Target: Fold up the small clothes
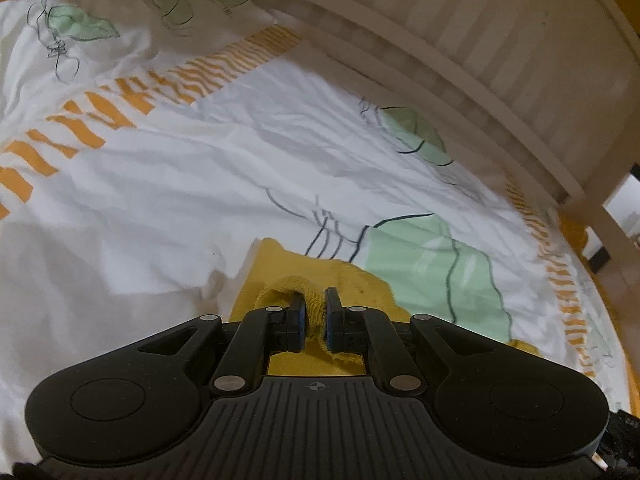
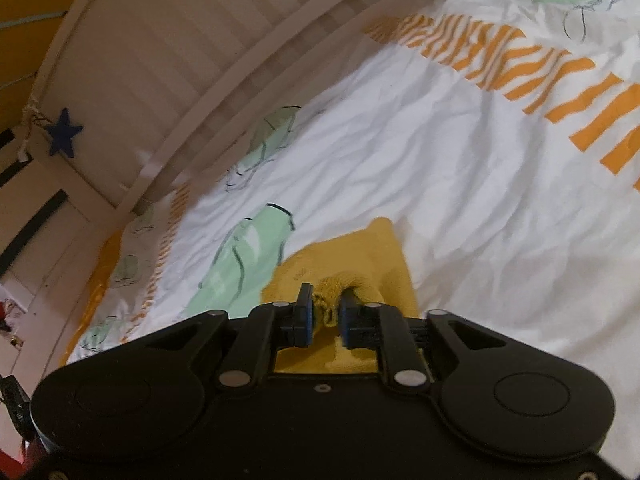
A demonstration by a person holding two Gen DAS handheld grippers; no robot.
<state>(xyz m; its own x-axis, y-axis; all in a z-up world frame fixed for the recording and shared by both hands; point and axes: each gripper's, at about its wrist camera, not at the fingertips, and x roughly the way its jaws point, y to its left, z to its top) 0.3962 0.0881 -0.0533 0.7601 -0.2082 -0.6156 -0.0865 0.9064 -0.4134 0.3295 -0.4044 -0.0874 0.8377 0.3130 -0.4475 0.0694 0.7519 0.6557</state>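
A small yellow knit garment [image 1: 280,268] lies on a white bedsheet with green and orange prints. My left gripper [image 1: 315,304] is shut on a ribbed edge of the garment, which bunches between its blue pads. In the right wrist view the same yellow garment [image 2: 360,248] spreads out ahead of the fingers. My right gripper [image 2: 327,300] is shut on another bunched edge of it. Most of the garment below both grippers is hidden by the gripper bodies.
The white bedsheet [image 1: 200,184] is wrinkled and covers the whole bed. A white slatted bed rail [image 1: 460,52] runs along the far side; it also shows in the right wrist view [image 2: 180,60], with a blue star [image 2: 64,136] hanging on it.
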